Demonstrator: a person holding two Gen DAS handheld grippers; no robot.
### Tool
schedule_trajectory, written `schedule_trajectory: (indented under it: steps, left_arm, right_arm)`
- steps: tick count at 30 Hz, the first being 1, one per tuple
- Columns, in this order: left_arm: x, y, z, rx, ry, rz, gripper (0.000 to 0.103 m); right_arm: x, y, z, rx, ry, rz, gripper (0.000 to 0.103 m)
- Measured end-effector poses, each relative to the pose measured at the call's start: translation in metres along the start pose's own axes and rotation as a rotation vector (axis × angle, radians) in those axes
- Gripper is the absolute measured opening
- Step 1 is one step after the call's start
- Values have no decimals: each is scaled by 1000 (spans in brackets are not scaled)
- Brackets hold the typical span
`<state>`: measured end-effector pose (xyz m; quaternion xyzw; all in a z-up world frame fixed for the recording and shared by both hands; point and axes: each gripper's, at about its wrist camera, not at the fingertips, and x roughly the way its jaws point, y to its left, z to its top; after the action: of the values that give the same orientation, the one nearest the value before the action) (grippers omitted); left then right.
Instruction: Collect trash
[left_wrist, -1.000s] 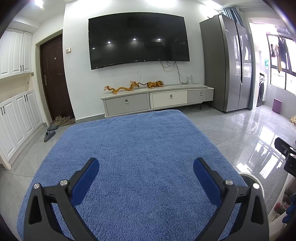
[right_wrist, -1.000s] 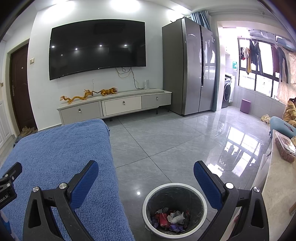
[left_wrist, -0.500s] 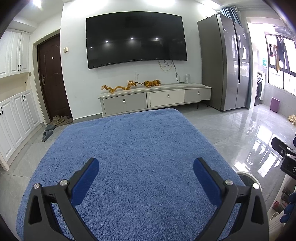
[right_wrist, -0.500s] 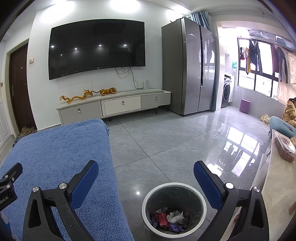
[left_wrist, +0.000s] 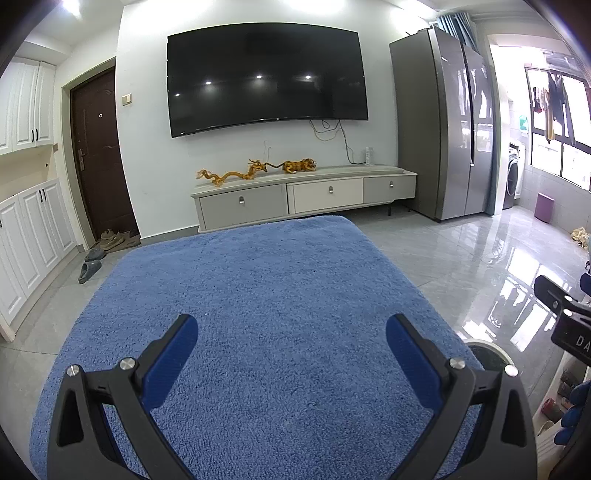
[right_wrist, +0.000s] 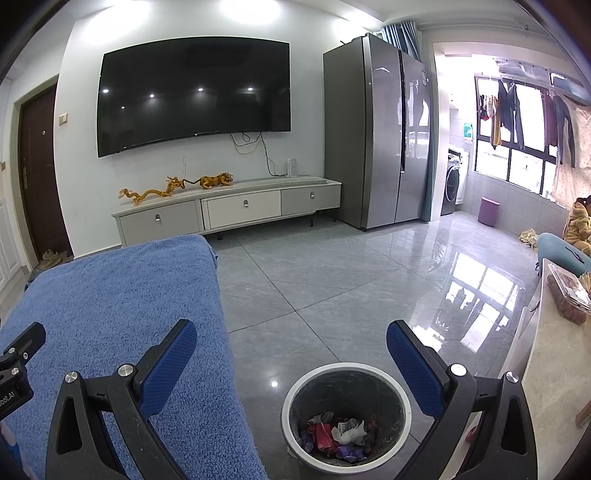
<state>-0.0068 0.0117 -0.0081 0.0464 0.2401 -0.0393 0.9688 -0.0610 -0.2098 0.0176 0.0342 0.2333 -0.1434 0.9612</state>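
Blue terry cloth (left_wrist: 266, 325) covers the table, and I see no scrap left on it from either wrist view. Left gripper (left_wrist: 291, 350) hovers above the cloth, jaws spread wide, nothing between the blue pads. Right gripper (right_wrist: 291, 354) hangs past the table's right edge over the grey tile floor (right_wrist: 332, 288), jaws likewise spread and empty. Just below it stands the white-rimmed trash bin (right_wrist: 291, 391); crumpled wrappers (right_wrist: 340, 432), red, white and purple, lie in its bottom. Judgement: collecting looks finished or close to it, the trash sitting in the bin. Next move calls for a scan of cloth and floor for any missed piece; if one turns up, lower open jaws around it and pinch
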Motion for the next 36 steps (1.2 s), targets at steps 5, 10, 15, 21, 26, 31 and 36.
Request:
schedule_trajectory:
  steps: [5, 10, 15, 21, 26, 31, 36]
  left_arm:
    - [2, -5, -1, 12, 6, -5, 103]
    - [7, -12, 0, 25, 17, -7, 103]
    - [13, -22, -1, 54, 34, -4, 103]
    - [18, -33, -1, 69, 50, -5, 103]
    - [19, -40, 0, 75, 54, 1, 103]
    - [19, -43, 1, 68, 58, 15, 103]
    - [20, -47, 1, 73, 68, 21, 103]
  right_arm:
    - [1, 0, -2, -6, 6, -1, 103]
    - [5, -6, -4, -1, 11, -4, 103]
    - [10, -13, -5, 10, 16, -11, 103]
    - [17, -24, -8, 30, 34, -14, 103]
    - [18, -33, -9, 46, 37, -15, 103]
    - [19, -39, -9, 60, 39, -14, 103]
    - [18, -46, -10, 69, 32, -18, 103]
